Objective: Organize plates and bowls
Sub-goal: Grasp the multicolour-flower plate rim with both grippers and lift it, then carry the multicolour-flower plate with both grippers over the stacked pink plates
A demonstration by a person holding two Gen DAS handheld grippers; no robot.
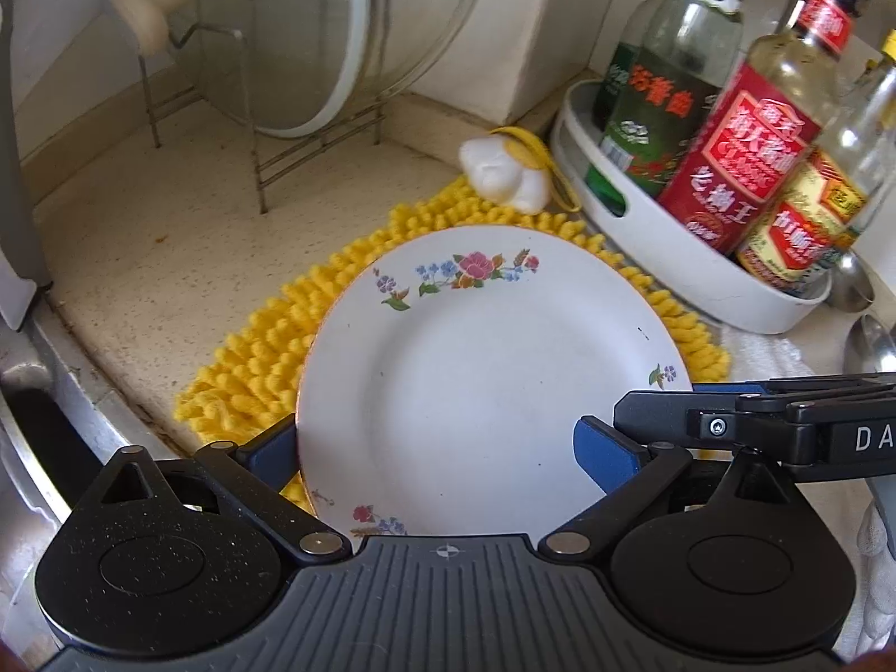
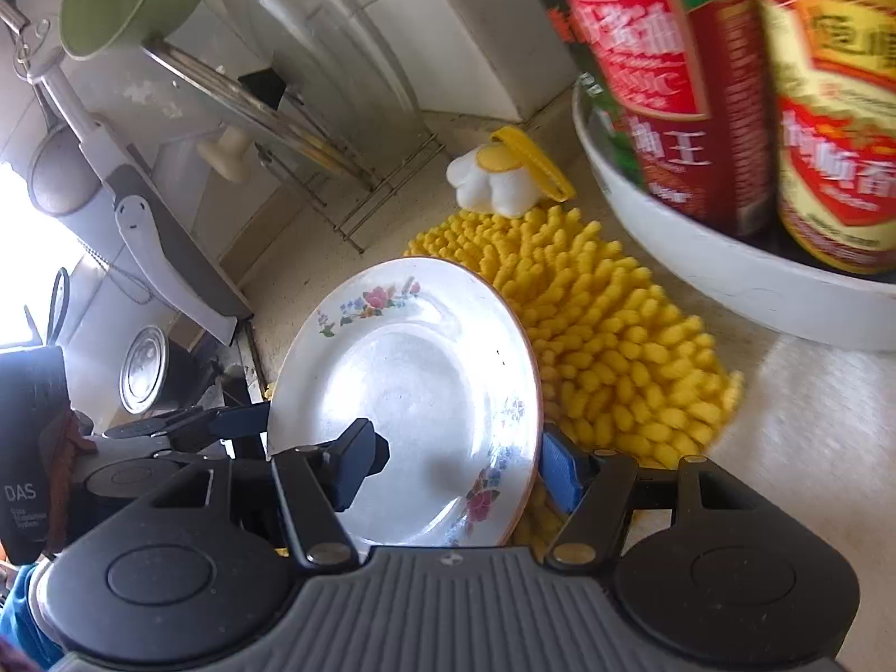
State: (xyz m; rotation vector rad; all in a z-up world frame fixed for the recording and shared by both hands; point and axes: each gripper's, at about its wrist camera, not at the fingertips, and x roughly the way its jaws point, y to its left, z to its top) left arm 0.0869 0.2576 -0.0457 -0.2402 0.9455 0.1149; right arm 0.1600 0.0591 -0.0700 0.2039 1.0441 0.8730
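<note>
A white plate with a flower pattern (image 1: 476, 369) lies on a yellow shaggy mat (image 1: 252, 369) on the counter. My left gripper (image 1: 439, 453) is open wide at the plate's near edge, its left pad tucked behind the rim and its right pad over the plate. In the right wrist view the plate (image 2: 414, 369) looks tilted. There my right gripper (image 2: 459, 465) is shut on its right rim, one finger over the well and the blue-padded one under the rim. A left gripper finger (image 2: 241, 420) sits at the plate's left edge.
A wire rack holding pot lids (image 1: 313, 129) stands at the back. A white tray of sauce bottles (image 1: 672, 246) crowds the right, with spoons (image 1: 868, 336) beside it. An egg-shaped white and yellow object (image 1: 504, 168) lies behind the mat. The sink edge (image 1: 56, 392) is at left.
</note>
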